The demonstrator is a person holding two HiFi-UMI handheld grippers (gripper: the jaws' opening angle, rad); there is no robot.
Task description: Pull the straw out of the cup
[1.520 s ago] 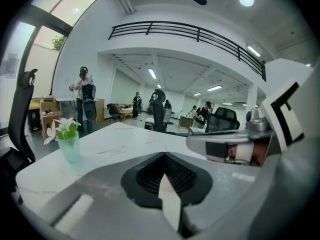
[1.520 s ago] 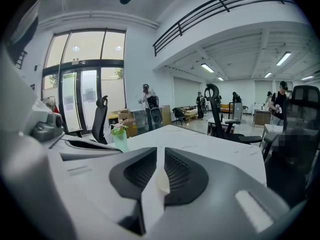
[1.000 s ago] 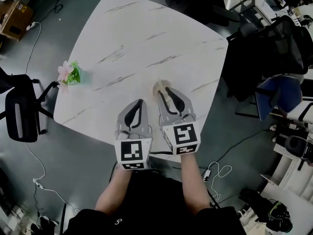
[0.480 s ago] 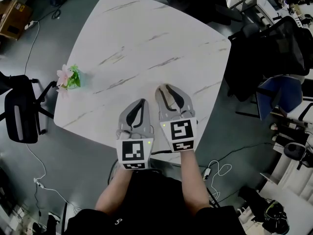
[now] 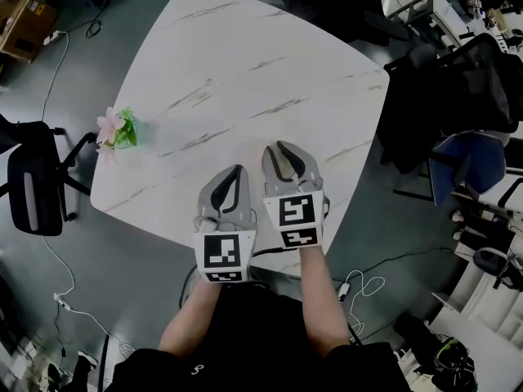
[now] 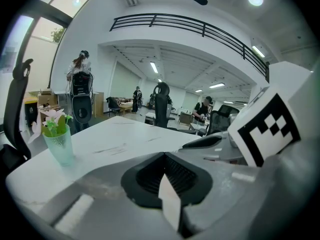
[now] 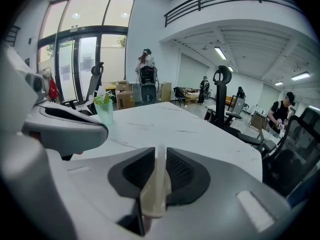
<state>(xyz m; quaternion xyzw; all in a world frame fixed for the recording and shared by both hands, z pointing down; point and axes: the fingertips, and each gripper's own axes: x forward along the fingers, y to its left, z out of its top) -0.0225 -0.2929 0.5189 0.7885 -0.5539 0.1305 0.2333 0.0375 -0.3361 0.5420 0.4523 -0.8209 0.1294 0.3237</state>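
Closing right tongs [image 7: 160,153] round thin straw [image 7: 160,163] standing between pads, not yet clamped; beige cup [image 7: 154,198] below. Holding left tongs [image 6: 163,156] shut alongside. Hovering at near edge of white marbled bench [image 5: 237,72], flower cup [image 5: 122,129] well apart leftward.

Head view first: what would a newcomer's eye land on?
The left hand-held gripper and right hand-held gripper, with black-and-white marker cubes, hover side by side over the white marble table near its front edge. The right one's jaws are closing around a pale straw. A green cup of pink flowers stands at the table's left edge.
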